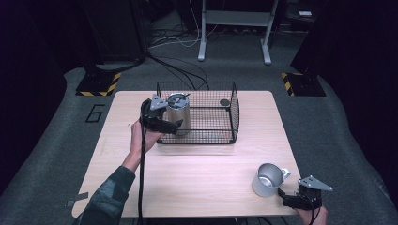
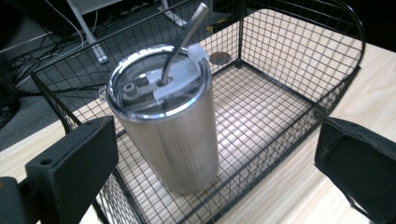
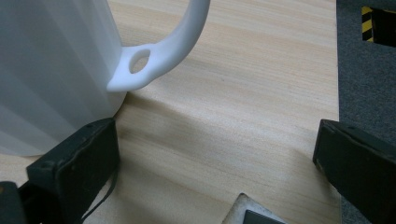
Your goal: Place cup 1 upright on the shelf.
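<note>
On the light wood worktop [image 1: 197, 173], set on grey carpet in a dark room, a black wire basket [image 1: 232, 110] sits at the far middle. Behind it: a white stand's legs [image 1: 234, 28], loose cables [image 1: 180, 65], hazard-striped floor plates [image 1: 98, 84] either side, and a "6" marked on the carpet at left. Steel tumbler [image 2: 173, 140] with clear lid and metal straw [image 2: 184, 39] stands upright inside the basket's left end; small dark disc [image 1: 225, 102] in the far right corner. Left claw [image 1: 164, 123] sits at the basket's left edge, jaws wide apart, holding nothing, tumbler just ahead. Metal mug [image 1: 267, 179] stands near the worktop's front right, handle toward the right claw [image 1: 287, 199]. Right claw wide open, empty, mug just beside its left jaw.
</note>
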The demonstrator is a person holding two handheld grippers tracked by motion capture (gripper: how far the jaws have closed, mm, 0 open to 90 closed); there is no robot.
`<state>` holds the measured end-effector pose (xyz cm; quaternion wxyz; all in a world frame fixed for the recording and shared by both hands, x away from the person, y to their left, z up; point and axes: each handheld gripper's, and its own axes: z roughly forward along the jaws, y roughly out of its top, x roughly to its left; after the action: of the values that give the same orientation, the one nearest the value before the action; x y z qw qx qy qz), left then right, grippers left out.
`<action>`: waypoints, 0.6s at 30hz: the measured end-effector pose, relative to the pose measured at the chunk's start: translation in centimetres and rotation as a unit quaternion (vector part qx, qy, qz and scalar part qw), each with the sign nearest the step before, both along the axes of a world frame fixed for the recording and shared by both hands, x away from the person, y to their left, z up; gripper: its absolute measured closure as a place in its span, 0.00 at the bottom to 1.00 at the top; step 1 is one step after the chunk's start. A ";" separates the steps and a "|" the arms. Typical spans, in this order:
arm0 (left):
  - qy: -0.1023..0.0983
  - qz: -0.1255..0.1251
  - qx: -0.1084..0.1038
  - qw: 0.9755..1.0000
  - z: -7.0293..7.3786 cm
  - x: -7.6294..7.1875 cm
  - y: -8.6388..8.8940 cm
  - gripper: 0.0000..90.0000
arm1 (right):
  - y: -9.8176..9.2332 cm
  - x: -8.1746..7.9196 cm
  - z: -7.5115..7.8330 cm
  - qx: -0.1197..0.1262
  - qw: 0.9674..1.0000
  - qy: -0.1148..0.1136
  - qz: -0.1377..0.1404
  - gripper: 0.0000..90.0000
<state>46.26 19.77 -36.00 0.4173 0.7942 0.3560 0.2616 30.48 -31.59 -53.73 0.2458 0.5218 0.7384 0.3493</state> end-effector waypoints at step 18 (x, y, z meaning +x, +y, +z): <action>0.030 -0.003 0.008 1.000 -3.8 -4.3 2.7 0.00 | 0.0 0.0 0.0 0.001 1.000 0.001 -0.001 0.00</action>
<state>41.97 22.46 -39.84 0.4012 0.8060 0.3634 0.2394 30.47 -31.57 -53.73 0.2452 0.5233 0.7378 0.3490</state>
